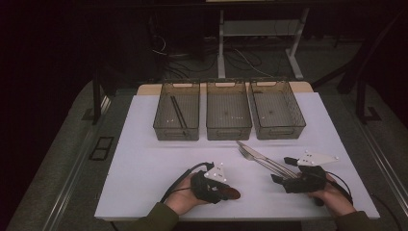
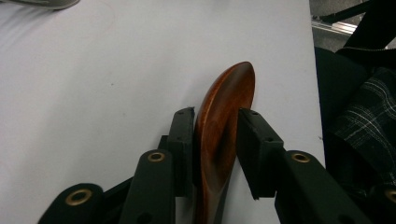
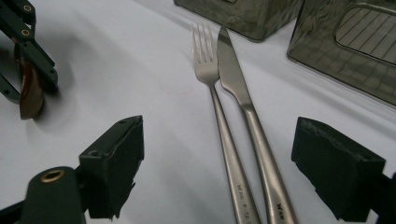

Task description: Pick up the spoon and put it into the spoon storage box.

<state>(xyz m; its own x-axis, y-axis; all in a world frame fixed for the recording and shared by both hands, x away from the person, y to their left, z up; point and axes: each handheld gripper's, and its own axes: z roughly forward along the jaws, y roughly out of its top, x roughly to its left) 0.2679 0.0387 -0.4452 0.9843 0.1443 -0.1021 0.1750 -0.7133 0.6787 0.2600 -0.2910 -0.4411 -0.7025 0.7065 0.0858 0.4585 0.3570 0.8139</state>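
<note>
Left gripper view: a glossy brown wooden spoon (image 2: 224,126), smooth and oval in the bowl, stands on edge between the two black jaws of the left gripper (image 2: 215,140), low in the centre of the frame. Both pads meet its sides, so the spoon is grasped. It rests on the plain white table (image 2: 93,93).

In the right gripper view, the right gripper (image 3: 217,163) is spread wide, grasping nothing. A steel fork (image 3: 219,121) and knife (image 3: 247,116) lie side by side between its jaws, tips toward the upper centre, near mesh-walled bins (image 3: 345,42) at upper right.
</note>
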